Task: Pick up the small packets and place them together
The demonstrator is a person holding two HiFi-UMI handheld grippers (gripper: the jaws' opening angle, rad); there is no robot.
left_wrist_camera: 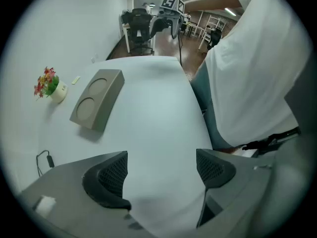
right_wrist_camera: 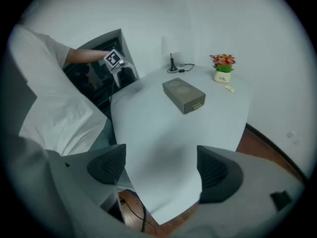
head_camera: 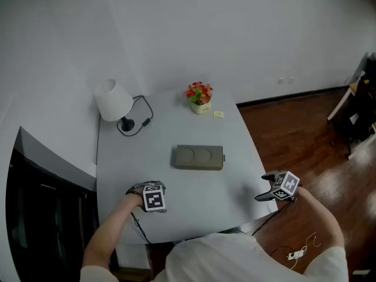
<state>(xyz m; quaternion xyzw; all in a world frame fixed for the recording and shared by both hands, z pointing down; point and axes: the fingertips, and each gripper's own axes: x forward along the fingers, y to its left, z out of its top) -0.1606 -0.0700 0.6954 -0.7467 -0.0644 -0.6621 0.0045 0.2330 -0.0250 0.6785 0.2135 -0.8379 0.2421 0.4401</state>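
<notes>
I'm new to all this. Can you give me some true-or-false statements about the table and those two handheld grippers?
1. The left gripper and right gripper both have their jaws apart and hold nothing. True.
2. The flower pot stands on the grey box. False: it stands on the table, apart from the box.
3. A small packet lies beside the flower pot. True.
4. The lamp is in the right gripper. False: it stands at the table's far corner.

White walls [head_camera: 235, 28], wooden floor [head_camera: 294, 131], white table [head_camera: 170, 125].
</notes>
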